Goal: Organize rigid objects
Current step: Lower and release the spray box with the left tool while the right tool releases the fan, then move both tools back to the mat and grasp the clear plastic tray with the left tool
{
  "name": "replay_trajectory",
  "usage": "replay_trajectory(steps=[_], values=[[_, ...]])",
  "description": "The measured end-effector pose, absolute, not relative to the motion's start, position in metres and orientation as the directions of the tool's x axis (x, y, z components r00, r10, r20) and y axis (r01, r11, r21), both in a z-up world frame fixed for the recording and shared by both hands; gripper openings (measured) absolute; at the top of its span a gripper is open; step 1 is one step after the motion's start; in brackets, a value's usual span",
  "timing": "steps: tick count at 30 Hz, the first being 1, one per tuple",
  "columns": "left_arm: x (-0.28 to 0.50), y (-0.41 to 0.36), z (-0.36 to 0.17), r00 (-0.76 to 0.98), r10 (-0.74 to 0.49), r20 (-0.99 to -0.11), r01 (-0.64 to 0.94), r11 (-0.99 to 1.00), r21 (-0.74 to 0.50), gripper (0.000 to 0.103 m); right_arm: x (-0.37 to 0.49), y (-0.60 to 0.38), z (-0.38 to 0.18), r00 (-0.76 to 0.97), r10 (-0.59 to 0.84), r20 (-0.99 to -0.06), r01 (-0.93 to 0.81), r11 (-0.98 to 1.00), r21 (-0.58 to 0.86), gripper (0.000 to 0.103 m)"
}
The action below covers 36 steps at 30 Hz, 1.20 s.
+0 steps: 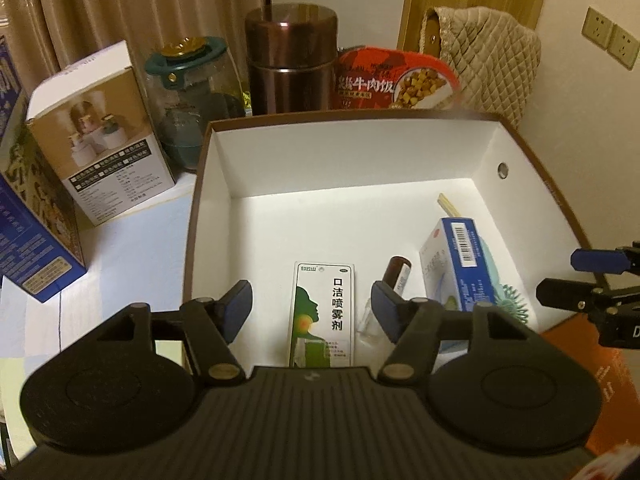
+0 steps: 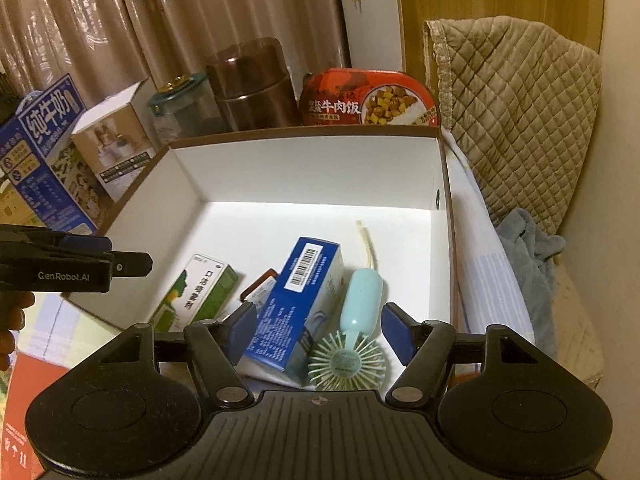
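Here, in the left wrist view, the left gripper [image 1: 312, 306] fills the lower frame with its blue-padded fingers spread wide and holding nothing. Between them, low in the centre, a green-and-white rectangular spray carton [image 1: 323, 314] lies flat on the floor of the brown-rimmed white cardboard box [image 1: 348, 152]. Just right of it lies a small brown glass vial [image 1: 397, 274], then a blue-and-white medicine carton [image 1: 456, 264] leaning over a mint-green round-headed plastic brush [image 1: 514, 300]. A pale wooden stick [image 1: 449, 205] lies beyond the carton. The right gripper [image 1: 592, 280] enters at the right edge; whether it is spread cannot be told here.

In the right wrist view, the right gripper [image 2: 320, 330] has its fingers spread apart and empty, framing the blue-and-white medicine carton [image 2: 296, 300] and the mint-green brush [image 2: 356, 320] at lower centre. The spray carton [image 2: 196, 292] sits left of them. The left gripper [image 2: 116, 258] pokes in from the left edge.
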<state>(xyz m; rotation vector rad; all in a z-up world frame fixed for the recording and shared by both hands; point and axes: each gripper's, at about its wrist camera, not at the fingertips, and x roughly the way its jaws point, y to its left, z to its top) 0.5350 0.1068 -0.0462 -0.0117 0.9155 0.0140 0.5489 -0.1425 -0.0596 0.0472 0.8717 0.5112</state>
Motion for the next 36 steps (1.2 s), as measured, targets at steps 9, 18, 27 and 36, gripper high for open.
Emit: replay_trajectory(steps=[9, 18, 27, 36], values=[[0.484, 0.109, -0.021, 0.642, -0.012, -0.766, -0.029, 0.999, -0.04, 0.062, 0.51, -0.155, -0.041, 0.529, 0.491, -0.692, -0.416, 0.861, 0.293, 0.066], [0.418, 0.112, -0.015, 0.655, -0.043, -0.754, -0.032, 0.996, -0.085, 0.062, 0.453, -0.158, -0.039, 0.51, 0.514, -0.69, -0.438, 0.845, 0.306, 0.066], [0.354, 0.112, -0.022, 0.644, -0.059, -0.763, -0.017, 0.996, -0.092, 0.062, 0.399, -0.154, -0.042, 0.481, 0.529, -0.699, -0.433, 0.837, 0.335, 0.066], [0.297, 0.112, -0.04, 0.608, -0.09, -0.789, 0.015, 0.995, -0.102, 0.062, 0.351, -0.15, -0.05, 0.464, 0.523, -0.715, -0.399, 0.844, 0.358, 0.066]])
